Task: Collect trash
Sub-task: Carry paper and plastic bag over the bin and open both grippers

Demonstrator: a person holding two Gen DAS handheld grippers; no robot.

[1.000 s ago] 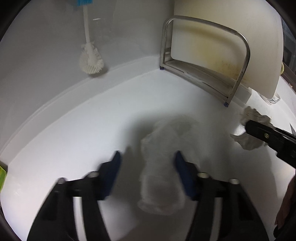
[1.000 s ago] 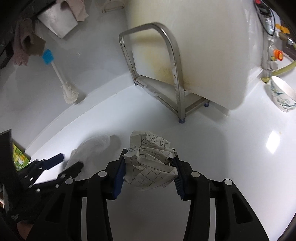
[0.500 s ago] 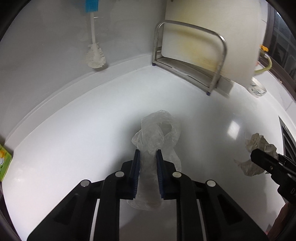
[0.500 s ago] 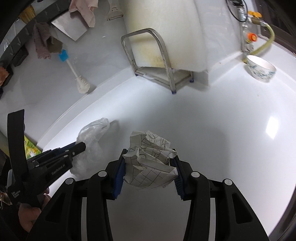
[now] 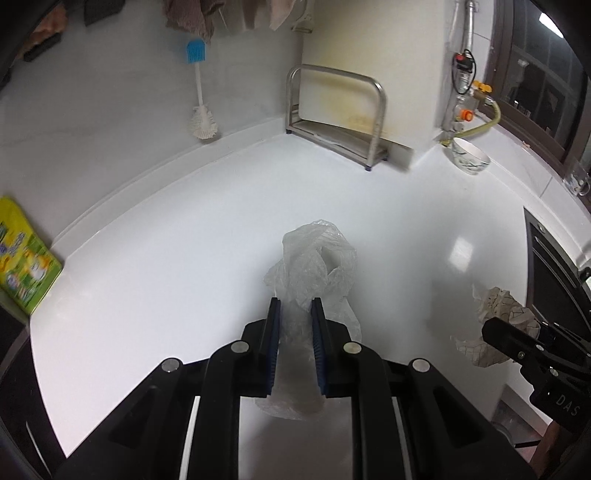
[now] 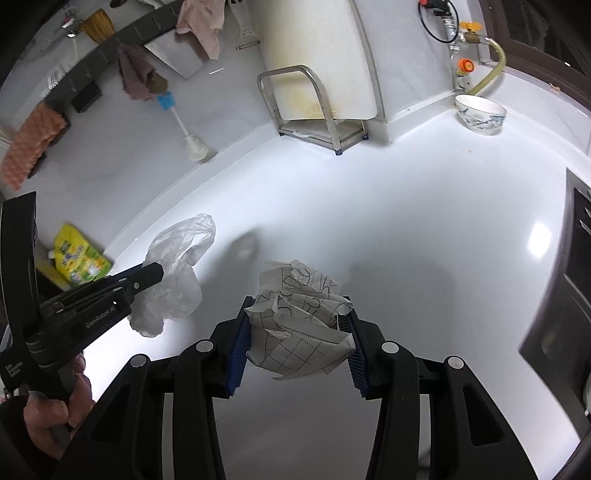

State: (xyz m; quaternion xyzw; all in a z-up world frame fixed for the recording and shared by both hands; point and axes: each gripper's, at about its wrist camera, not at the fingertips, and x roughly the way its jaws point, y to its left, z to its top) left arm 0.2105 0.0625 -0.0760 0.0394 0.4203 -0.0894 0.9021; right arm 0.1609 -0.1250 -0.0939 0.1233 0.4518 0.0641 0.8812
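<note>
Now the left gripper (image 5: 294, 341) is pinching a bag (image 5: 314, 266) and the right gripper (image 6: 295, 350) is clamping crumpled paper (image 6: 299, 314) between its jaws, both seemingly held clear of the surface (image 5: 184, 240) for binning.

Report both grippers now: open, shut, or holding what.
Left gripper: shut on the clear plastic bag.
Right gripper: shut on the crumpled paper.

A white desk (image 5: 184, 258) runs back to a pale wall. A bottle brush (image 5: 201, 110) with a blue handle end leans there, bristles down. Right of it a steel rack (image 5: 332, 118) holds a stained white board (image 6: 317, 55) upright. A patterned bowl (image 6: 480, 112) sits near a yellow hose (image 6: 491, 70). A yellow-green packet (image 5: 22, 258) lies at the desk's left edge. Cloths (image 6: 199, 26) hang above.
</note>
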